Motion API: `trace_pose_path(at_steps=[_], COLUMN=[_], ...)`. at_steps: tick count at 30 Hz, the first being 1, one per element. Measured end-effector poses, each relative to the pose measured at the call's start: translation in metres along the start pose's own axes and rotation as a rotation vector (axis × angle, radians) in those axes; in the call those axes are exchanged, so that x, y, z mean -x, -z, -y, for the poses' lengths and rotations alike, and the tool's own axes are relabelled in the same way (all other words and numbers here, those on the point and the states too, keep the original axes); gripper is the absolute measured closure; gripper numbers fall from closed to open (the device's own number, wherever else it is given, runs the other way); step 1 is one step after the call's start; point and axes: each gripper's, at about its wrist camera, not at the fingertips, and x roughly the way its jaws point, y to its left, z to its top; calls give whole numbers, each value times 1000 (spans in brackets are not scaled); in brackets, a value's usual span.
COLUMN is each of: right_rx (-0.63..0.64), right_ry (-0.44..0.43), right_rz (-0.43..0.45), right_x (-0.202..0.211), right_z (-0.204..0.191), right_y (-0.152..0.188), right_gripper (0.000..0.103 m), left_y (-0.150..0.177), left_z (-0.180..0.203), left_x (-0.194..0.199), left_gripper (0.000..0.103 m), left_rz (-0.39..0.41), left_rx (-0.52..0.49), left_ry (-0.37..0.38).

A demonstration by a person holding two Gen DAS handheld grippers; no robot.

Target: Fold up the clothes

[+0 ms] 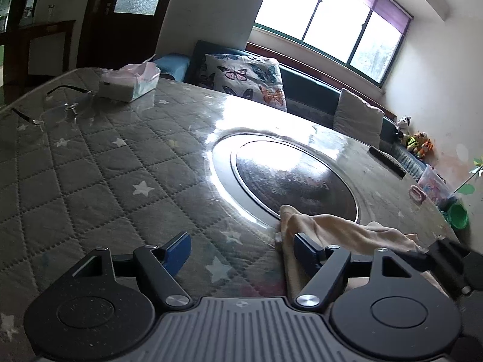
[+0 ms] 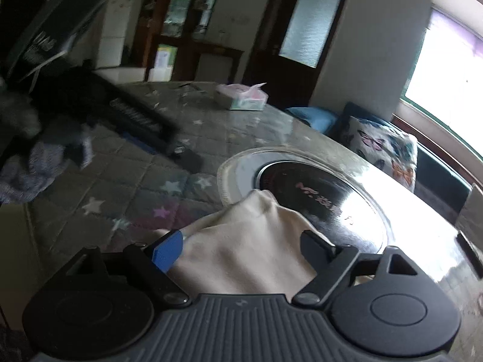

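A cream-coloured garment [image 1: 338, 232] lies bunched on the glass-covered quilted table [image 1: 99, 163], partly over the round dark hotplate [image 1: 295, 178]. My left gripper [image 1: 243, 253] is open just above the table, its right finger touching the garment's left edge. In the right wrist view my right gripper [image 2: 243, 249] is open wide, with the cream garment [image 2: 247, 247] lying between its jaws and under them. The other gripper [image 2: 126, 111] shows as a dark blurred shape at the left. A grey-blue piece of clothing [image 2: 33, 172] lies at the table's left edge.
A tissue box [image 1: 129, 81] and a pair of glasses [image 1: 60, 105] sit at the far left of the table. A dark remote [image 1: 388, 161] lies at the right. Behind the table is a sofa with a butterfly cushion [image 1: 244, 78] and soft toys [image 1: 416, 141].
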Motion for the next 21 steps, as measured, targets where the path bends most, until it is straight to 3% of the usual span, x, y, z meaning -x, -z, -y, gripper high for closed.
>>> trace_pose_path(at_steps=[2,7,11,15,17,21], right_rx=[16,21,74,132,155,166], right_ry=[-1,-20,-92,-153,-148,-117], right_rz=[-12,13,24,-2,-16,-36], right_x=[-3,8,21,16,10,3], right_z=[-4,-2,-12,-30,-37,-40], right_y=[1,-3,-3,0,1,4], right_gripper=[26,26,27,47,54,81], left_y=[0,-2,-3,-2,-2,-3], left_z=[1,-3,-4,-1,0,3], left_x=[0,0,-3,-5,-6,-13], left_gripper=[26,26,26,28,28,28], left_rz=[1,2,-11,-31,-47,-84], left_rx=[-4,8,29,38,55,96], left_ry=[3,-8,9,50,77,142])
